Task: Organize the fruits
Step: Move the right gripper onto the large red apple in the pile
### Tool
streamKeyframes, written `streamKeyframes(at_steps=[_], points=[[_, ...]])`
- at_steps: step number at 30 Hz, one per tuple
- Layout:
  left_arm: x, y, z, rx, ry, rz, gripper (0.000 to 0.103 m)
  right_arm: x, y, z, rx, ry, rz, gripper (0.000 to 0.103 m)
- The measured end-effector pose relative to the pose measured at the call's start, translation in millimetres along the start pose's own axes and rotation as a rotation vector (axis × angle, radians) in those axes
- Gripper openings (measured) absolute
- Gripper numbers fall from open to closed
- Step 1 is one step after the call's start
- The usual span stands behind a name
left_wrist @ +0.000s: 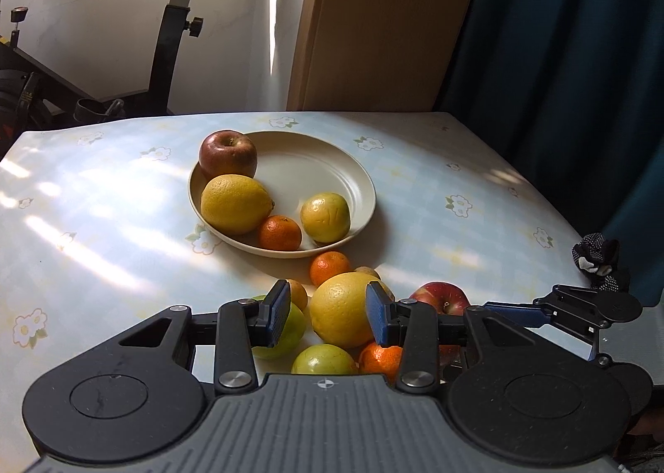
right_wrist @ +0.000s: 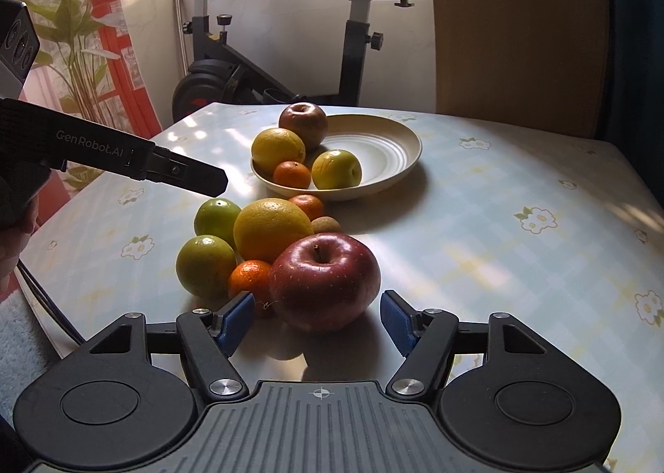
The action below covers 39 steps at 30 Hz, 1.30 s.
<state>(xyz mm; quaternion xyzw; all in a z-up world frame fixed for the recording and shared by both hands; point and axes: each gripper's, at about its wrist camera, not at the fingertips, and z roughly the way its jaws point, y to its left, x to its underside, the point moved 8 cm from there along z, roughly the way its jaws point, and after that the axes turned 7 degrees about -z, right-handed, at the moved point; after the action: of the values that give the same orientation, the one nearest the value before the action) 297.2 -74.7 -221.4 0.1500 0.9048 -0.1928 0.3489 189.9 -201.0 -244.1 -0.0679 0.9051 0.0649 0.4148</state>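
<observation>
The right gripper (right_wrist: 317,321) had its fingers spread wide and grasping nothing, the red apple (right_wrist: 325,283) lying straight ahead in the gap, just beyond the pads and, as far as the view showed, untouched. Being round, the apple offered no long axis to line up on. The left gripper (left_wrist: 328,317) hung over the loose heap with its fingers parted and empty, the large yellow citrus (left_wrist: 342,309) below and between them. I judged the right hand nearer a grasp. The plate (left_wrist: 357,174) lay beyond the heap with its right half bare, while mandarins and green fruit crowded the apple's left. The counter (right_wrist: 518,182) to the right stood open, its edges well away.
</observation>
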Motion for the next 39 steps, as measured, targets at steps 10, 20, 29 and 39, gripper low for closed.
streamKeyframes(at_steps=[10,20,29,39], points=[[-3,-6,8,0.019,0.017,-0.019,0.042,2,-11,18,-0.049,0.049,0.048,0.062],[-8,-26,25,0.057,0.070,0.008,0.041,-3,-12,26,-0.083,0.058,0.047,0.062],[-13,-37,38,0.102,0.103,0.001,0.041,-2,-26,23,-0.030,0.034,0.031,0.060],[-12,-63,60,0.156,0.152,0.030,0.041,1,-38,22,-0.006,0.007,0.056,0.060]])
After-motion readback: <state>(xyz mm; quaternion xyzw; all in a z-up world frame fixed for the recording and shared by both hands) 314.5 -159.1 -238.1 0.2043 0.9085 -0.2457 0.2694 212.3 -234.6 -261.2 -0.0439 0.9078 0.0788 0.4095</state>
